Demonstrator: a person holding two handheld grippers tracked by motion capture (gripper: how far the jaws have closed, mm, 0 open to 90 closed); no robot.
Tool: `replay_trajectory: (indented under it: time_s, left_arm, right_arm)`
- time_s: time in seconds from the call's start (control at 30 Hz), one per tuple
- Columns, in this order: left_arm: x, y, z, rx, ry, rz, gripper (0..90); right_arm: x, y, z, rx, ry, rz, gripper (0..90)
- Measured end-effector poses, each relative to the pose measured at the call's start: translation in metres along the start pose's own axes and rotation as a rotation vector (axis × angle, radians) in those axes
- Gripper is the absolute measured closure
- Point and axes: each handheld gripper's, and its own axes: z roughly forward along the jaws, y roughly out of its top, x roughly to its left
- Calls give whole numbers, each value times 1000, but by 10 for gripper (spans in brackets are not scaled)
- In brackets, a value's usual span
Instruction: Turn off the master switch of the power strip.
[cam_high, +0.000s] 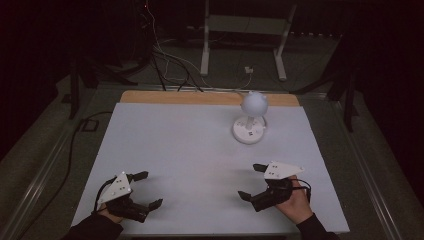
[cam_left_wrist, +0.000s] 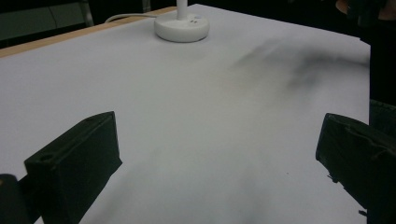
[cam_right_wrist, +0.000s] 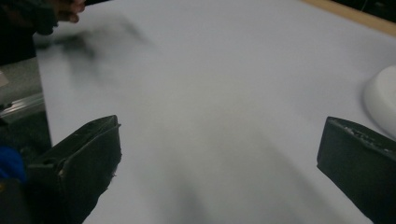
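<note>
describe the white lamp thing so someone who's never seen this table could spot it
Look at the white sheet covering the table, toward its far right part near the wooden edge. There stands a small white lamp: a round flat base, thin stem and ball-shaped head, the sheet's one standing object.

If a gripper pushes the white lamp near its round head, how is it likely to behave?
The lamp looks top-heavy: a round head on a thin stem over a flat round base, so a high push would probably tip it. Pushed at the base, it may slide on the smooth white sheet. Its trailing cord might tug it back.
</note>
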Motion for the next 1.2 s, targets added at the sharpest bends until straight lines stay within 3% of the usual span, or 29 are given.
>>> replay_trajectory:
  time_s: [0.77,1.2]
  left_arm:
    - [0,0,-1,-7,-5,-3,3]
    - [0,1,-1,-10,-6,-3,2]
  right_arm:
    - [-30,28,2,-35,-48,10,0]
    - [-58,37,9,-37,-112,31,0]
